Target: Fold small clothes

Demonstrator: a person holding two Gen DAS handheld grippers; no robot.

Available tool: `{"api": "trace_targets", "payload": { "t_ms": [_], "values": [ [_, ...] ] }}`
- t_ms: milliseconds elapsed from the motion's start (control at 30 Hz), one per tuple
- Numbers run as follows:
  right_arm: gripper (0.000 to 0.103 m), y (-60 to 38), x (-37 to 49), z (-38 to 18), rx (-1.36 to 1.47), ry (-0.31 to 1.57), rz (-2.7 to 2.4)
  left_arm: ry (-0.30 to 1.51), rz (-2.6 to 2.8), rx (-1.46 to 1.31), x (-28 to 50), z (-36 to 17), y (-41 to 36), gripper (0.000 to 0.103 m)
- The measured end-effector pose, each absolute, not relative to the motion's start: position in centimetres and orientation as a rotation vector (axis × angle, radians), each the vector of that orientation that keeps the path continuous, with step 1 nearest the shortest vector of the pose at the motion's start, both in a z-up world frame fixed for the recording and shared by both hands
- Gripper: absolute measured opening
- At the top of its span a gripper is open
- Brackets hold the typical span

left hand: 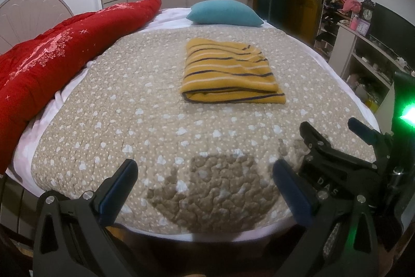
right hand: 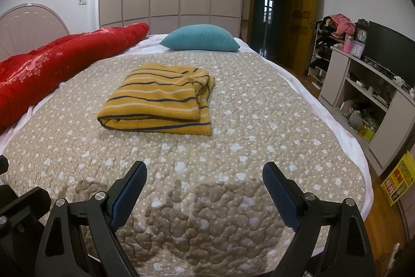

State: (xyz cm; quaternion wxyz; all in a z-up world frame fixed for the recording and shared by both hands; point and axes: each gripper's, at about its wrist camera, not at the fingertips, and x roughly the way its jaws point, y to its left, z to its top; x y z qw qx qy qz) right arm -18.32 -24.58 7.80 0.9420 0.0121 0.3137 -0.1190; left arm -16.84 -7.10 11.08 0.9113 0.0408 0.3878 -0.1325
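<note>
So the mustard striped top (left hand: 229,74) is already lying in a folded bundle on the dotted beige quilt (left hand: 124,105), out at roughly 12 o'clock from the left claw (left hand: 205,178) and more like 11 o'clock from the right claw (right hand: 205,186). Both claws hang over the near edge of the bed, well apart from the garment, fingers spread wide with nothing between them. In the left view the right claw sits just beside it at 3 o'clock.

Handling-wise, it looks like a soft knit: light, floppy, no stiffness at all, and probably a bit grippy against the quilted cover, so I'd guess it drags rather than slides. The layers aren't flush; from the right view the lower layer sticks out at the near right corner, and the far end looks a little bunched.

If another fold is wanted, I'd pinch the two near corners through all the layers, one claw each, and carry them toward the teal pillow (right hand: 199,38) at 12 o'clock. Grabbing only the top layer would likely peel the bundle open. The red comforter (left hand: 52,53) at 10 o'clock is well clear.
</note>
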Motion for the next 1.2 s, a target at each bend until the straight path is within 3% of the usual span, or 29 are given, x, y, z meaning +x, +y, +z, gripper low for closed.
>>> {"api": "trace_targets", "payload": {
  "t_ms": [600,1200],
  "values": [
    [0.095,-24.1,-15.6,6.1,-0.061,0.63,-0.24,0.833,-0.197,0.094,-11.6,7.5,-4.8,0.103],
    [0.096,-25.6,-8.4,4.1,-0.062,0.647,-0.229,0.913,-0.29,0.09,-3.5,4.0,-8.0,0.103]
  ]
}}
